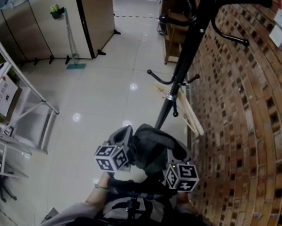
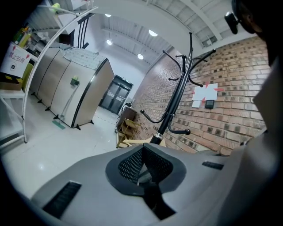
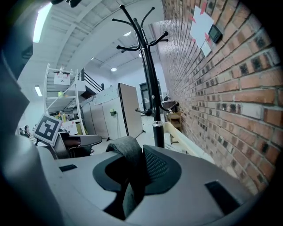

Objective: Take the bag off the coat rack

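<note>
A dark grey bag [image 1: 151, 145] hangs bunched between my two grippers, low in the head view and apart from the coat rack. The black coat rack [image 1: 186, 64] stands ahead by the brick wall, with bare hooks in the right gripper view. My right gripper [image 3: 132, 170] is shut on the bag's grey fabric strap [image 3: 128, 152], which rises out between its pads. My left gripper [image 2: 140, 171] has its meshed pads meeting in a V with nothing seen between them; it sits at the bag's left side [image 1: 124, 136]. The rack's pole [image 2: 174, 106] also shows in the left gripper view.
The brick wall [image 1: 245, 127] runs along the right. Pale wooden slats [image 1: 189, 113] lean at the rack's foot, and a wooden shelf [image 1: 174, 37] stands behind it. A metal frame rack [image 1: 26, 117] stands at left, and folding partition panels [image 1: 60, 20] at far left.
</note>
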`<state>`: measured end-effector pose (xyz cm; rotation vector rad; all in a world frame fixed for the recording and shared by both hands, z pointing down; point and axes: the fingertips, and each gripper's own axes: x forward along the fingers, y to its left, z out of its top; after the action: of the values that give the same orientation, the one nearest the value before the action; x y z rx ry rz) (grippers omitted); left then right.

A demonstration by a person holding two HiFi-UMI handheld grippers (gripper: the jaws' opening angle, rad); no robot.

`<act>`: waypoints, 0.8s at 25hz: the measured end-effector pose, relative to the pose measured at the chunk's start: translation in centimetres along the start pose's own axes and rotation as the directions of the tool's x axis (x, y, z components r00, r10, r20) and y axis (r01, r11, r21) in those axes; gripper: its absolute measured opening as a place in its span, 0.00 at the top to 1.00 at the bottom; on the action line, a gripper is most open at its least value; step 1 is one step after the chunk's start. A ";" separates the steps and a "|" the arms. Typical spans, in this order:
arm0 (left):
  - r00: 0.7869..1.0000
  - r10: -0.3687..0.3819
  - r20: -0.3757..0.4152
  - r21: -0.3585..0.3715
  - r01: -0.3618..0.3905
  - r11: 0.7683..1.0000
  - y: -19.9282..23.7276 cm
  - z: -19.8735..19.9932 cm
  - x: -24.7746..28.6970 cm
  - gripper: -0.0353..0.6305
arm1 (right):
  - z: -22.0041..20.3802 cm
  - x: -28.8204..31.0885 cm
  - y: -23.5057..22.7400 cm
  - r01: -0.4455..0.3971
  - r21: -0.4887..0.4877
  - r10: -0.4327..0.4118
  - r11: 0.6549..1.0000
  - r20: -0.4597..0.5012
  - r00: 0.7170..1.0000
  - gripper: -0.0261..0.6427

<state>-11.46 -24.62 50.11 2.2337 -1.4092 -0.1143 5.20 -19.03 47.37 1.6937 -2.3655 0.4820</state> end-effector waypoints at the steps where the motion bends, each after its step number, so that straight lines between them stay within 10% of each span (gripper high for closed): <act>1: 1.000 -0.007 -0.004 0.002 0.007 1.000 -0.1 -0.1 -0.2 0.94 | -0.4 -0.2 0.0 0.008 0.006 -0.008 1.000 0.000 1.000 0.85; 20: 0.996 -0.075 -0.053 0.028 0.076 0.997 -1.0 -1.4 -1.8 0.94 | -5.6 -1.9 -0.9 0.126 0.056 -0.122 0.990 -0.072 0.990 0.85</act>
<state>-11.03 -22.16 50.59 2.2984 -1.3082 -0.0599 6.51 -15.53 52.02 1.8065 -2.2036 0.5852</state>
